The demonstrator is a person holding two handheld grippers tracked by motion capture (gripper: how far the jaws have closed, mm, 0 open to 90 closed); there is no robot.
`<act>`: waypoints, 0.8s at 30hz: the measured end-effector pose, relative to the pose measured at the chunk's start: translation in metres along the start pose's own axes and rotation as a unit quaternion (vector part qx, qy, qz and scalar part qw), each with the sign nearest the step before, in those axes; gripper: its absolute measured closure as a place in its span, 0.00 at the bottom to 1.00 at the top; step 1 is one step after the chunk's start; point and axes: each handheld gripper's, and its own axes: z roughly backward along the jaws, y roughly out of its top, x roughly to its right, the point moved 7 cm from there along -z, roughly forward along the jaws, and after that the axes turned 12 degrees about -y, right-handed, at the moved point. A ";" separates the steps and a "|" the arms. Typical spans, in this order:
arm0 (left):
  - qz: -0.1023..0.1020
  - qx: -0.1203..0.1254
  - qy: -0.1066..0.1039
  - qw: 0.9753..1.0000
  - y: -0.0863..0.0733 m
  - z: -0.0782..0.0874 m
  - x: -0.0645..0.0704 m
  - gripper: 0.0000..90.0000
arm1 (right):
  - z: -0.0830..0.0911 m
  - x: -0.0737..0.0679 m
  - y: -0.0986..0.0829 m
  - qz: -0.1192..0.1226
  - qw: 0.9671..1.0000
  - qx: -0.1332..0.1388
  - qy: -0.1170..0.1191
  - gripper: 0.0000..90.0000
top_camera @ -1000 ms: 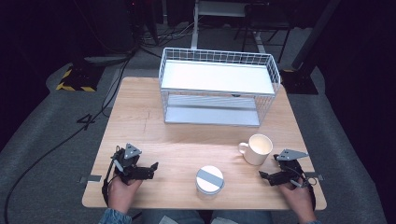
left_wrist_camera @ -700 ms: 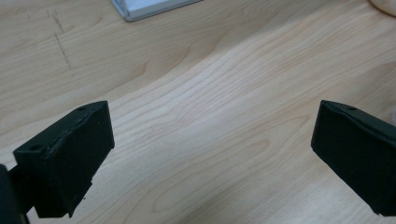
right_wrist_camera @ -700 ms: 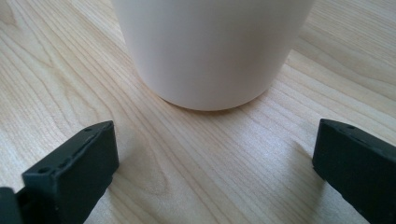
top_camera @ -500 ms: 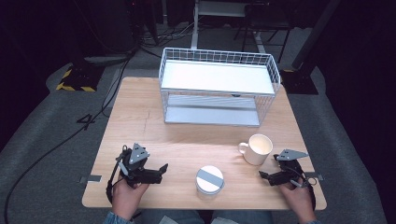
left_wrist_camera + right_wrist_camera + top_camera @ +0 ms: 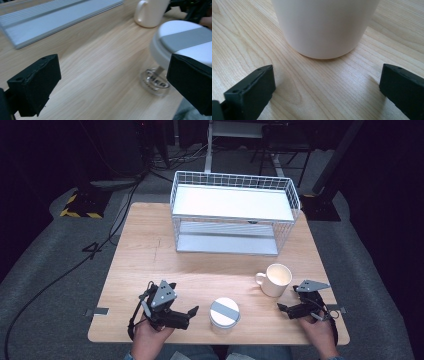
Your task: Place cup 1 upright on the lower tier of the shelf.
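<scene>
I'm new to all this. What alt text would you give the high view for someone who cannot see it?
A person's two hands each hold a hand-held gripper, left and right, both open, low over a wooden table. Between them stand a white lidded container and a cream mug; a white wire rack stands at the far edge.

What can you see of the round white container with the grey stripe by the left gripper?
The container stands upright on the table near its front edge. Its white lid carries a grey band across the top, and a clear base with raised lettering shows beneath. The open left gripper points at it, one jaw beside the lid; contact is unclear.
</scene>
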 end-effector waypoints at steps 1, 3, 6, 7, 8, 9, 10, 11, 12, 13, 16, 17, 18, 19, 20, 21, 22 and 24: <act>0.000 0.000 0.000 1.000 0.000 0.000 0.000 0.00 | 0.000 0.000 0.000 0.000 1.000 0.000 0.000 0.00; -0.009 0.002 -0.012 1.000 0.002 -0.004 0.009 0.00 | 0.000 0.000 0.000 0.000 1.000 0.000 0.000 0.00; -0.018 0.004 -0.027 0.999 0.006 -0.010 0.020 0.00 | 0.000 0.000 0.000 0.000 1.000 0.000 0.000 0.00; -0.020 0.006 -0.035 0.999 0.007 -0.011 0.023 0.00 | 0.000 0.000 0.000 0.000 1.000 0.000 0.000 0.00; -0.014 0.010 -0.057 0.998 0.008 -0.015 0.028 0.00 | 0.000 0.000 0.000 0.000 1.000 0.000 0.000 0.00; -0.014 0.010 -0.057 0.998 0.008 -0.015 0.028 0.00 | 0.000 0.000 0.000 0.000 1.000 0.000 0.000 0.00; -0.007 0.014 -0.070 0.997 0.007 -0.021 0.030 0.00 | 0.000 0.000 0.000 0.000 1.000 0.000 0.000 0.00; -0.005 0.013 -0.074 0.997 0.006 -0.023 0.031 0.00 | 0.000 0.000 0.000 0.000 1.000 0.000 0.000 0.00; -0.006 0.012 -0.078 0.997 0.005 -0.026 0.032 0.00 | 0.000 0.000 0.000 0.000 1.000 0.000 0.000 0.00; -0.006 0.012 -0.078 0.997 0.005 -0.026 0.032 0.00 | 0.000 0.000 0.000 0.000 1.000 0.000 0.000 0.00; -0.010 0.019 -0.090 0.996 0.005 -0.034 0.038 0.00 | 0.000 0.000 0.000 0.000 1.000 0.000 0.000 0.00; -0.010 0.019 -0.090 0.996 0.005 -0.034 0.038 0.00 | 0.000 0.000 0.000 0.000 1.000 0.000 0.000 0.00; -0.014 0.023 -0.098 0.995 0.005 -0.038 0.041 0.00 | 0.000 0.000 0.000 0.000 1.000 0.000 0.000 0.00; -0.014 0.023 -0.098 0.995 0.005 -0.038 0.041 0.00 | 0.000 0.000 0.000 0.000 1.000 0.000 0.000 0.00; -0.016 0.027 -0.102 0.994 0.005 -0.042 0.043 0.00 | 0.000 0.000 0.000 0.000 1.000 0.000 0.000 0.00; -0.016 0.027 -0.102 0.994 0.005 -0.042 0.043 0.00 | 0.000 0.000 0.000 0.000 1.000 0.000 0.000 0.00; -0.014 0.028 -0.105 0.994 0.005 -0.044 0.044 0.00 | 0.000 0.000 0.000 0.000 1.000 0.000 0.000 0.00; -0.012 0.030 -0.108 0.994 0.003 -0.049 0.045 0.00 | 0.000 0.000 0.000 0.000 1.000 0.000 0.000 0.00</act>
